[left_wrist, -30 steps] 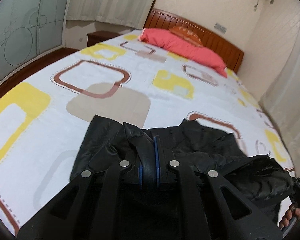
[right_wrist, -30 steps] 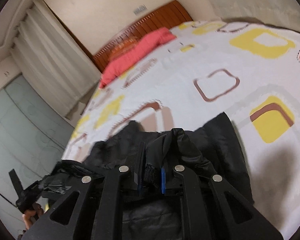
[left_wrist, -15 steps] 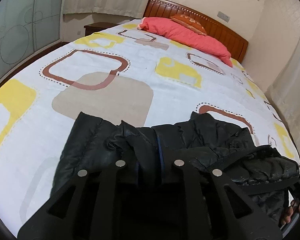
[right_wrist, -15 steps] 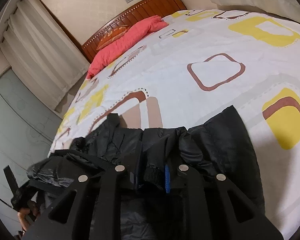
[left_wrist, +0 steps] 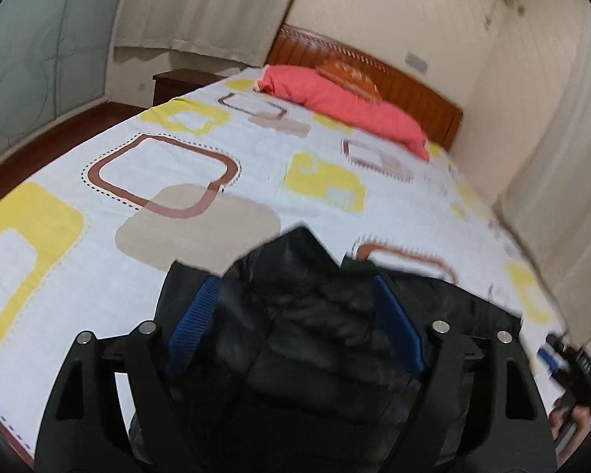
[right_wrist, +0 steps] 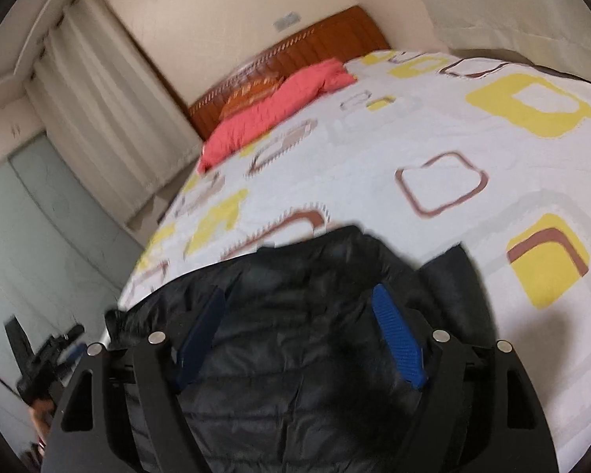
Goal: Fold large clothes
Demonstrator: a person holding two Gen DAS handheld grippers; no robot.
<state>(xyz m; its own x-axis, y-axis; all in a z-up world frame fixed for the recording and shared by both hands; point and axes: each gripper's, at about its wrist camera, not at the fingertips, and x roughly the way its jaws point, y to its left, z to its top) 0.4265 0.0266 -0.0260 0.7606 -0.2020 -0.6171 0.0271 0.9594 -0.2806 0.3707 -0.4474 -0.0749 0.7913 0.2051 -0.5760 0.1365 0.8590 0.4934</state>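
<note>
A black quilted jacket (left_wrist: 319,339) lies bunched at the near end of the bed, and it also shows in the right wrist view (right_wrist: 295,354). My left gripper (left_wrist: 295,295) is open, its blue pads (left_wrist: 195,317) spread wide over the jacket and holding nothing. My right gripper (right_wrist: 299,303) is open too, its blue pads (right_wrist: 398,335) wide apart above the jacket. The right gripper also shows at the right edge of the left wrist view (left_wrist: 567,362), and the left gripper at the left edge of the right wrist view (right_wrist: 49,358).
The bed sheet (left_wrist: 177,157) is white with yellow and brown squares. A red pillow (left_wrist: 346,106) lies by the wooden headboard (left_wrist: 413,82). A nightstand (left_wrist: 185,79) stands far left. Curtains (right_wrist: 106,118) hang on both sides.
Both grippers have opened and let go of the jacket folds they were pinching. The jacket now lies loose on the bed under them. Both cameras have shifted and blurred.
</note>
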